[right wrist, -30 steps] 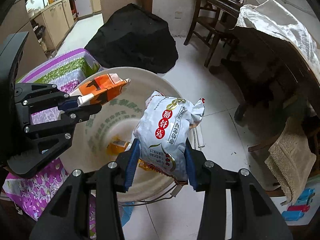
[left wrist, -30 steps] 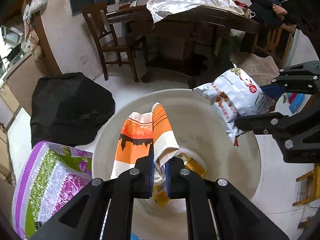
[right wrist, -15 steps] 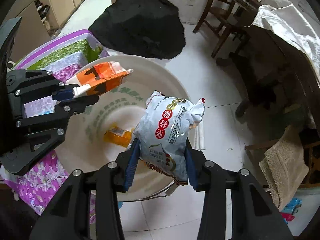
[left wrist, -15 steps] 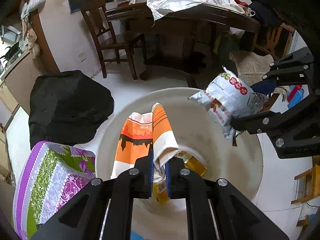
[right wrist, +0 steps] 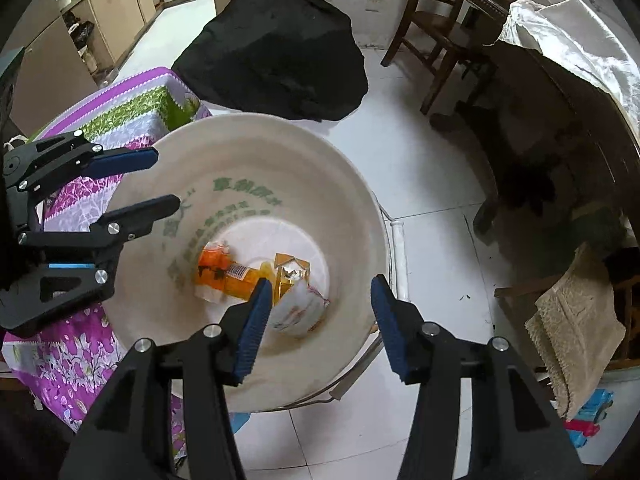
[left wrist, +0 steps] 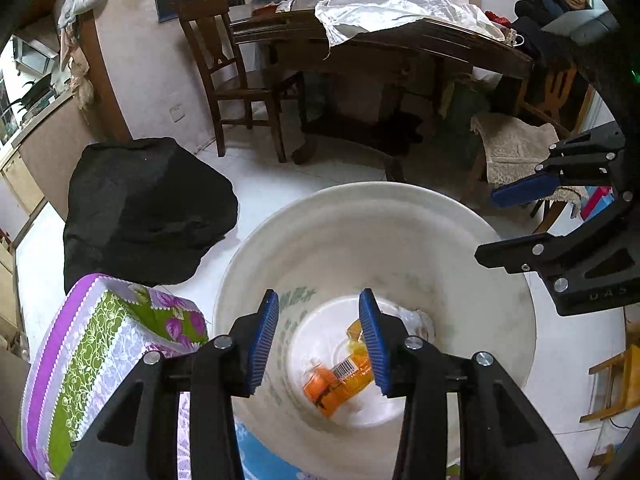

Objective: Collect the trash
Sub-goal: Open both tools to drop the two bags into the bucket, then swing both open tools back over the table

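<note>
A white bucket point(left wrist: 460, 248) point(right wrist: 352, 184) stands on the floor below both grippers. At its bottom lie an orange wrapper point(left wrist: 336, 380) point(right wrist: 218, 270), a yellow packet point(right wrist: 290, 270) and a white snack bag point(right wrist: 298, 308). My left gripper point(left wrist: 319, 336) is open and empty above the bucket's near side; it also shows in the right wrist view point(right wrist: 156, 178). My right gripper point(right wrist: 316, 316) is open and empty above the bucket's rim; it also shows in the left wrist view point(left wrist: 504, 220).
A floral purple and green cloth-covered surface point(left wrist: 92, 348) point(right wrist: 80, 344) adjoins the bucket. A black heap point(left wrist: 140, 208) point(right wrist: 276, 52) lies on the white tile floor. A wooden table point(left wrist: 400, 48), chairs point(left wrist: 236, 84) and a seated person point(left wrist: 560, 0) are beyond.
Both grippers have opened. The orange wrapper and the white snack bag have dropped from the jaws into the bucket.
</note>
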The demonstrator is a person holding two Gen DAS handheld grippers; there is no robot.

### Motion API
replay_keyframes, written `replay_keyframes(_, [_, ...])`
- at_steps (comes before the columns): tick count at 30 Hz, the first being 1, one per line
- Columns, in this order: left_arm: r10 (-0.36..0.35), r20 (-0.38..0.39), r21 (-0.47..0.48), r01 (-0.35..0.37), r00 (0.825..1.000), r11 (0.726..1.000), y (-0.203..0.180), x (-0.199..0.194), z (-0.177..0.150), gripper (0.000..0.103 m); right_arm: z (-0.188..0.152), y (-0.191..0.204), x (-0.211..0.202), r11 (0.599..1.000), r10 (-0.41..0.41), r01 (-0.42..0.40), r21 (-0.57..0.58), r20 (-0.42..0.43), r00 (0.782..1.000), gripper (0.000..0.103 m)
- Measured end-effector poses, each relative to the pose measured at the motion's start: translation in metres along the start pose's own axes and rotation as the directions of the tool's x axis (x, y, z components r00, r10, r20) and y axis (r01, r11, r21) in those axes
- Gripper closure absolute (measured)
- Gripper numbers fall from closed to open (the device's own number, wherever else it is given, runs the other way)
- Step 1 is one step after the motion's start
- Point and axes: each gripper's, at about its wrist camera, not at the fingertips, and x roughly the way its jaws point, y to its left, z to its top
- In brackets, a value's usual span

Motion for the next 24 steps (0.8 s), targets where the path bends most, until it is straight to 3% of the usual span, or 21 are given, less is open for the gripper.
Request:
replay_keyframes(10, [0.032,0.021,-0.039,-0.031,0.999,0.999,-0.002,-0.013,-0.013,0.059,-0.01,0.011,-0.003,1.0,0.001,-0.001,0.004,0.011,1.0,0.054])
replay_keyframes(16, [0.085,0.088,-0.058,-0.081,0.992,0.995,-0.004,-0.05,-0.052,0.059,-0.024,0.035,-0.017,1.0,-0.029,0.028,0.014,0.11,0.994,0.054])
replay_keyframes(18, [0.106,0.115,-0.068,-0.099,0.988,0.993,-0.003,-0.067,-0.072,0.057,-0.03,0.046,-0.024,0.999,-0.024,0.02,0.026,0.167,0.986,0.054])
replay_keyframes(21, [0.14,0.158,-0.099,-0.125,0.977,0.987,0.001,-0.094,-0.106,0.049,-0.045,0.067,-0.034,0.998,-0.033,0.018,0.056,0.284,0.958,0.052])
replay_keyframes(24, [0.181,0.176,-0.134,-0.159,0.968,0.978,0.006,-0.119,-0.148,0.049,-0.064,0.098,-0.038,0.998,-0.006,-0.019,0.063,0.37,0.929,0.048])
